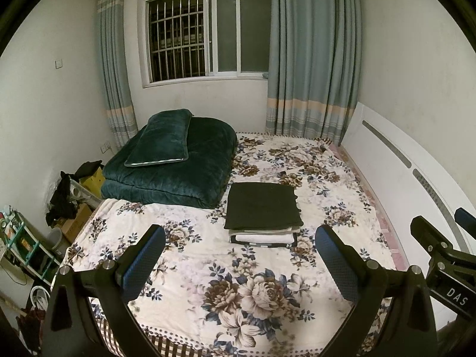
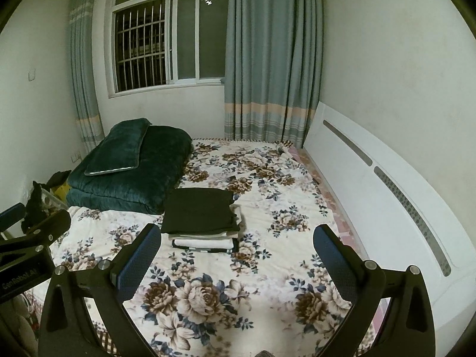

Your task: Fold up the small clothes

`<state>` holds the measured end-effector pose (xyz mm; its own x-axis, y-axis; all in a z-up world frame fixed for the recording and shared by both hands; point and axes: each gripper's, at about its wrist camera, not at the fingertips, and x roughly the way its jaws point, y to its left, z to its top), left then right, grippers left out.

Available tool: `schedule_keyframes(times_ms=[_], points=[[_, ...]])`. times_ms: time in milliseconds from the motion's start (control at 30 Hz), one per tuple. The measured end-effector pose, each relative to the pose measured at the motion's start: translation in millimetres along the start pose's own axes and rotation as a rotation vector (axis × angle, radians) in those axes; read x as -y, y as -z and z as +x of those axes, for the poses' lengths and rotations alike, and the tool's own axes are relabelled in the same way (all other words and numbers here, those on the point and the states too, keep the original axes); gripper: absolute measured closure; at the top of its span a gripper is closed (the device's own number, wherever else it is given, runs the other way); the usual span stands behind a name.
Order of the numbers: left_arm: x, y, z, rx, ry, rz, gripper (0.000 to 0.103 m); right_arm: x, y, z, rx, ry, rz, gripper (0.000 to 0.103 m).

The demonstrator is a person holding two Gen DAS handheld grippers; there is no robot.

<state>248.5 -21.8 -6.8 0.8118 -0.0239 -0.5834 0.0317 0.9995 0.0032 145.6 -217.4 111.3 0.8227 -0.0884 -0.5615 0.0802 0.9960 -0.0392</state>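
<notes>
Beside folded stack (image 1: 263, 211) on bed (image 1: 327, 196): green quilt (image 1: 175, 172) w/ pillow (image 1: 162, 138).

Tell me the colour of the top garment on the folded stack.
Black top garment, clearest in the left wrist view.

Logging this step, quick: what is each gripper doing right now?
Left gripper: open, holding nothing, above the bed.
Right gripper: open, holding nothing, above the bed.

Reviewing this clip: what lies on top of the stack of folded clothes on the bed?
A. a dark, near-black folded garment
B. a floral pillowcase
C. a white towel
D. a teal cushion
A: the stack of folded clothes on the floral bedsheet is topped by a dark folded garment, with lighter pieces showing beneath it; the teal cushion rests on the quilt instead.
</notes>
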Motion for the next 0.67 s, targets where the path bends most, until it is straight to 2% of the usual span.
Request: schedule_keyframes(times_ms=[667], points=[[1.9,-2.4,-6.2,0.007,-0.004,-0.009,0.0,-1.0,5.6,-4.2,0.002,0.013,0.011,0.0]])
